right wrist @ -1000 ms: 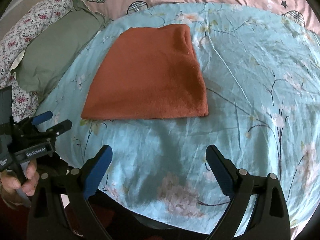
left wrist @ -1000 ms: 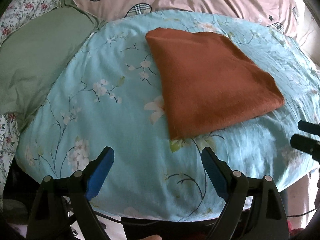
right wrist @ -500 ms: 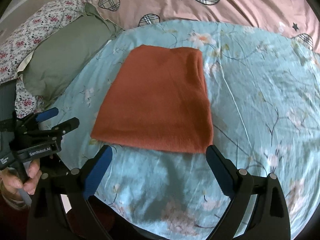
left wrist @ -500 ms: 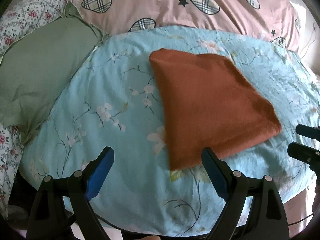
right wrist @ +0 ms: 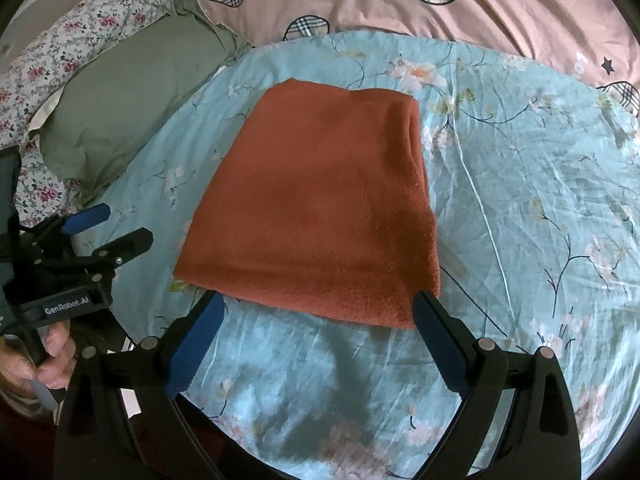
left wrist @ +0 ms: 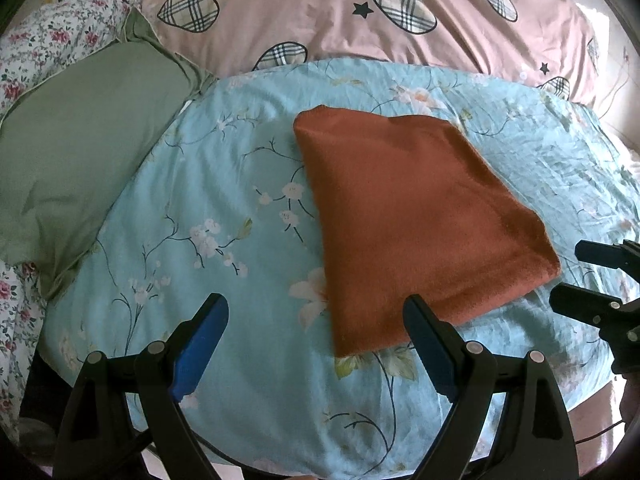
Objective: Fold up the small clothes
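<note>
A folded rust-orange cloth (left wrist: 412, 220) lies flat on the light blue floral sheet (left wrist: 224, 216); it also shows in the right wrist view (right wrist: 320, 216). My left gripper (left wrist: 316, 320) is open and empty, just short of the cloth's near left corner. My right gripper (right wrist: 320, 312) is open and empty, its fingers spanning the cloth's near edge. The right gripper shows at the right edge of the left wrist view (left wrist: 584, 276). The left gripper shows at the left of the right wrist view (right wrist: 116, 228), beside the cloth.
A green pillow (left wrist: 80, 160) lies to the left on the bed. A pink quilt with plaid hearts (left wrist: 360, 12) lies behind the blue sheet. A floral cover (right wrist: 60, 64) is at the far left. The bed's front edge is just below the grippers.
Both grippers have moved forward toward the cloth, which now sits closer to their fingers. Both stay open. The cloth has not moved.
</note>
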`<action>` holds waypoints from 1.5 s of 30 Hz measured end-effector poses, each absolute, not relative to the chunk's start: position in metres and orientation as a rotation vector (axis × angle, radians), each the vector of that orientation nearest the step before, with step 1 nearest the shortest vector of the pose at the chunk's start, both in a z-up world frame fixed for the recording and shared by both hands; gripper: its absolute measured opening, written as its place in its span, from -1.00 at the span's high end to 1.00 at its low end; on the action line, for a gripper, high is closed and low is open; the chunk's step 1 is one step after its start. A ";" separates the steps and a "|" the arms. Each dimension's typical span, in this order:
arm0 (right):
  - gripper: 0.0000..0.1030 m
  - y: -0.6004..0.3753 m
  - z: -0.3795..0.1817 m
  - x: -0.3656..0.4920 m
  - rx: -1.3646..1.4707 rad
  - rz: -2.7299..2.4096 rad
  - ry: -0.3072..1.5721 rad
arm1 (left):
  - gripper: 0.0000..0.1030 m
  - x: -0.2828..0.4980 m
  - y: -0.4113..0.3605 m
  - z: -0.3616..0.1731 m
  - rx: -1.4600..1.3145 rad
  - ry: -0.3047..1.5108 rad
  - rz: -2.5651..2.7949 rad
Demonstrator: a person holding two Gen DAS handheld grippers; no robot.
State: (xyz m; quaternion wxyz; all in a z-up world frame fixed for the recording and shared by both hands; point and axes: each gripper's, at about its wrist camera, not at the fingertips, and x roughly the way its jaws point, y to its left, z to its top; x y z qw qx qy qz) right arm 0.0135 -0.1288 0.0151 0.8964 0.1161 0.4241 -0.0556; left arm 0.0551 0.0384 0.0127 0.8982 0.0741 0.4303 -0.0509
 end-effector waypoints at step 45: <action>-0.85 -0.133 0.023 0.014 0.250 -0.138 0.871 | -0.74 0.058 0.030 0.018 0.123 0.860 -0.114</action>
